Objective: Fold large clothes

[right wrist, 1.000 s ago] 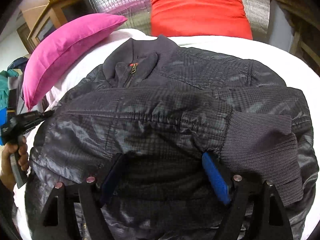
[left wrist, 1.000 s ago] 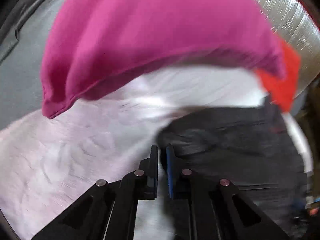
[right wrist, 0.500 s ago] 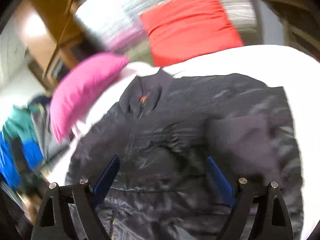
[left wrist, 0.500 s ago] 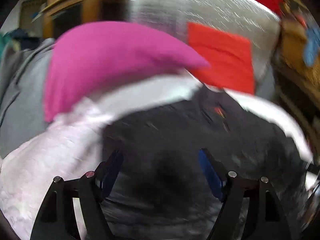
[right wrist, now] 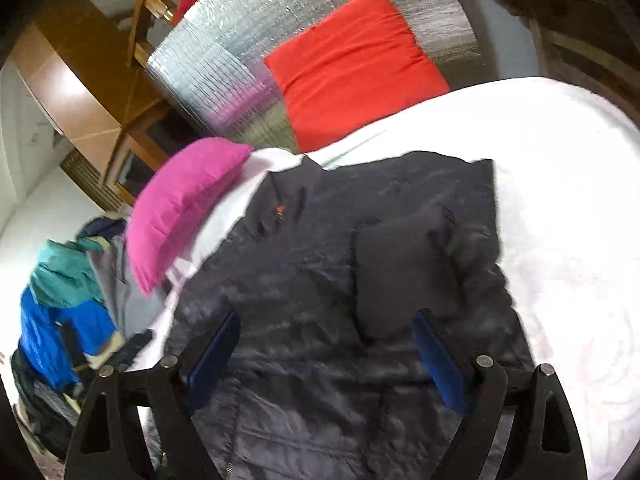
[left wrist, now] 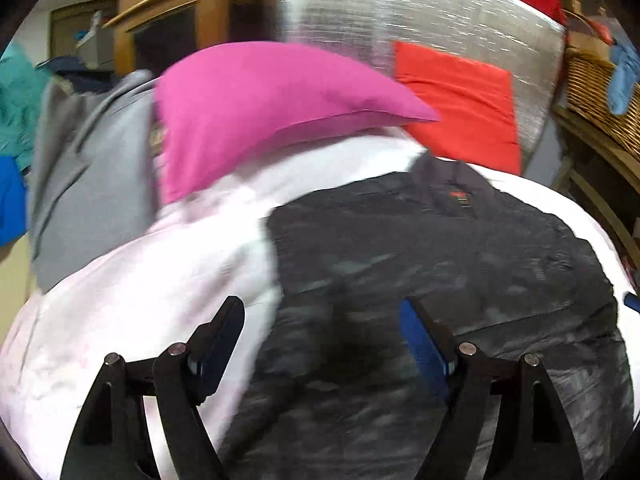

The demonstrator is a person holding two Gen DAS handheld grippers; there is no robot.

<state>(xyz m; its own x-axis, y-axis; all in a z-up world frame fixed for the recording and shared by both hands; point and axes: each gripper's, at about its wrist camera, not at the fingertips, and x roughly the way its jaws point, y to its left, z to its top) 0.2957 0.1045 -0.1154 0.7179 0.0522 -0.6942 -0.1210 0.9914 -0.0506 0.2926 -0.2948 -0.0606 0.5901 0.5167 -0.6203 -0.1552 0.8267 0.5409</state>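
A dark quilted jacket (left wrist: 460,264) lies flat on the white bed (left wrist: 152,304), collar toward the pillows. In the right wrist view the jacket (right wrist: 312,308) has a sleeve folded across its front, and the ribbed cuff (right wrist: 396,272) rests on the chest. My left gripper (left wrist: 320,306) hovers open above the jacket's left edge with nothing between its blue pads. My right gripper (right wrist: 326,316) also stands open, raised above the jacket's lower half and holding nothing. Both views are motion-blurred.
A pink pillow (left wrist: 256,112) and a red cushion (left wrist: 460,108) lean on a silver foil headboard (left wrist: 420,12). A grey garment (left wrist: 88,184) and a teal and blue jacket (right wrist: 60,300) hang off the bed's left side. A wicker basket (left wrist: 596,92) stands at the right.
My left gripper was shut at the jacket's edge; it has opened and drawn back and up. My right gripper has lifted away from the folded sleeve and rolled, leaving the sleeve on the jacket.
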